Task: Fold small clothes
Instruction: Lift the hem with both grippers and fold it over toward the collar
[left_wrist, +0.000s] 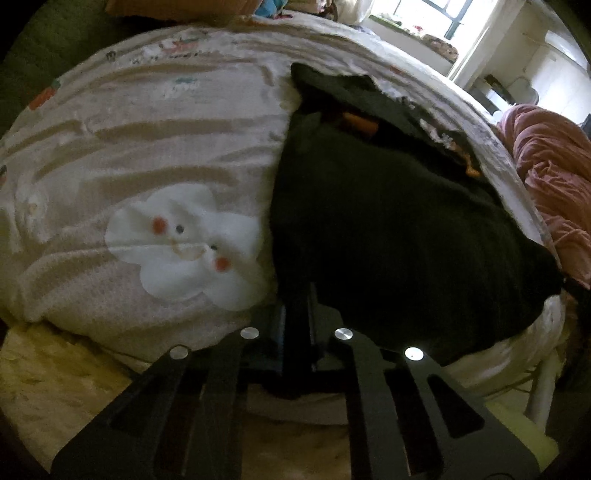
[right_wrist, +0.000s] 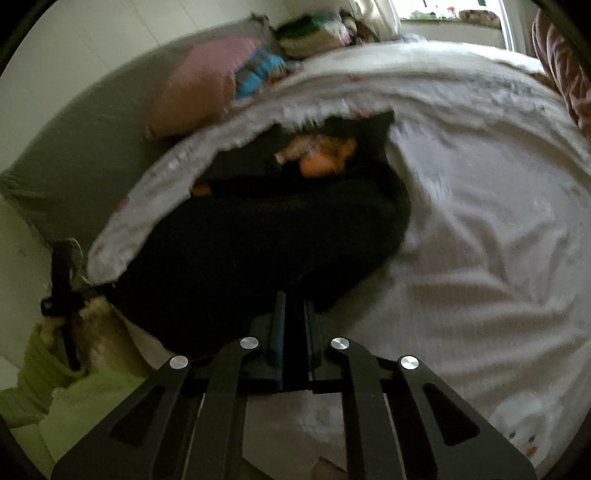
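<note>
Black garment near edge pinched by left fingers and right fingers; bedspread beside lies open.

We see one black garment spread on the bed, over a pale blanket, dark enough that its weave and seams are hard to make out. An orange printed patch shows near its far end, partly tucked under a fold of the black cloth. Its near edge hangs toward the bed's side. Which kind of garment it is, we cannot tell.
</note>
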